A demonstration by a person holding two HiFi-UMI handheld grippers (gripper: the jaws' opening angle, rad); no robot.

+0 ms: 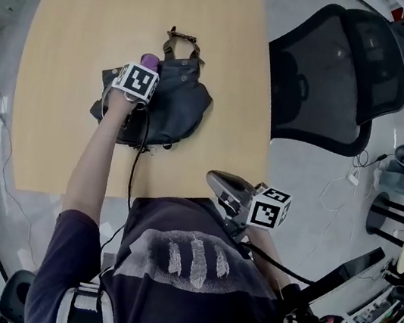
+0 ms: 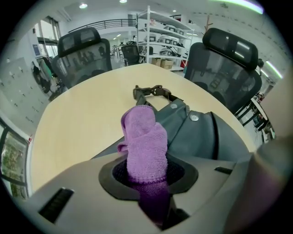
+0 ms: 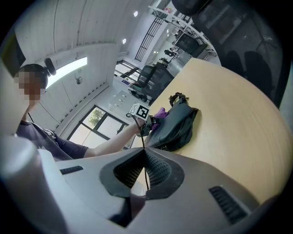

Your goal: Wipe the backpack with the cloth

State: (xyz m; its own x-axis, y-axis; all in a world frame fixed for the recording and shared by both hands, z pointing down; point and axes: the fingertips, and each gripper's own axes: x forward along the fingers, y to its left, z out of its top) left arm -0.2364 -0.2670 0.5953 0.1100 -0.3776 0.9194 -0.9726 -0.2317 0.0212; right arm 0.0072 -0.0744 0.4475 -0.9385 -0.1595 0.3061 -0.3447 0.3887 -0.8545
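The cloth (image 2: 144,146) is clamped in the left gripper (image 2: 146,172) over the backpack (image 2: 201,137); the right gripper (image 3: 144,172) is clenched empty.

A pale wooden desk (image 1: 76,44) stands on a grey floor. A black mesh office chair (image 1: 339,72) sits just beside its right edge. White shelving (image 2: 160,34) stands farther back.

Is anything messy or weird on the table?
Nothing looks spilled or broken. The dark backpack lies slumped flat on the table, its strap loose at the far end. The left gripper pinches the purple cloth over it. The right gripper is held near the person's body, shut and empty.
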